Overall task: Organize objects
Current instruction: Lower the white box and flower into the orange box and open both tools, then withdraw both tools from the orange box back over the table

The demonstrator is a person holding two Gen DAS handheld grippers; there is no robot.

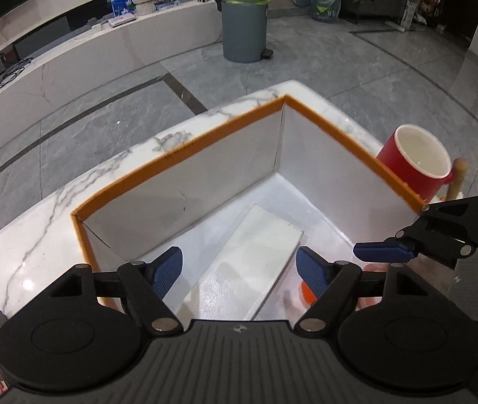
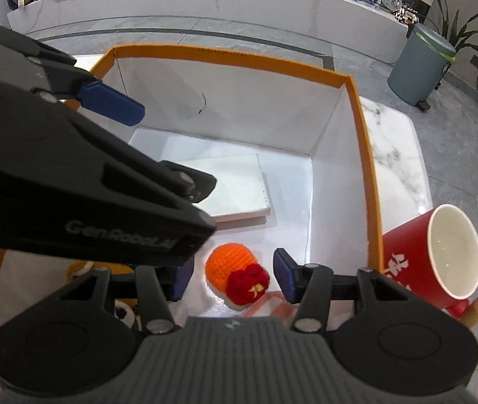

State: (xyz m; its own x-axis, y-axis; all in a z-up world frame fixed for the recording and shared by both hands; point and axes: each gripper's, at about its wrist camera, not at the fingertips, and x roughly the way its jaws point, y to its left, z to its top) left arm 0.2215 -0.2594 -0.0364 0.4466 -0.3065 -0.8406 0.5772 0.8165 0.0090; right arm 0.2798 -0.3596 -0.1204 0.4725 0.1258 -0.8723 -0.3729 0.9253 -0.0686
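An orange-rimmed box [image 1: 178,155] with white inner walls fills the middle of both views, standing on a white marble table [image 1: 30,252].

In the left wrist view, the left gripper [image 1: 240,271] sits at the lower centre with its blue pads wide apart and nothing pressed between them. Beyond the gap, a flat white slab [image 1: 255,256] lies on the box floor. The crocheted toy shows here only as an orange sliver behind the right-hand pad. At the right edge of this frame a blue fingertip of the right gripper [image 1: 382,252] pokes in; its other finger is out of sight.

The right wrist view shows what the first hides: the orange crocheted toy [image 2: 230,266] with a red flower [image 2: 248,282] lies on the box floor at lower centre, between the right gripper's [image 2: 233,279] blue pads. The jaws stand apart and neither pad touches the toy. The slab [image 2: 228,185] lies just above it in the frame. The left gripper's black body crosses the upper left, one blue pad [image 2: 110,102] hanging over the box.

A red mug [image 2: 434,259] with white lettering stands outside the box at the right edge, next to a wooden peg [image 2: 476,308].
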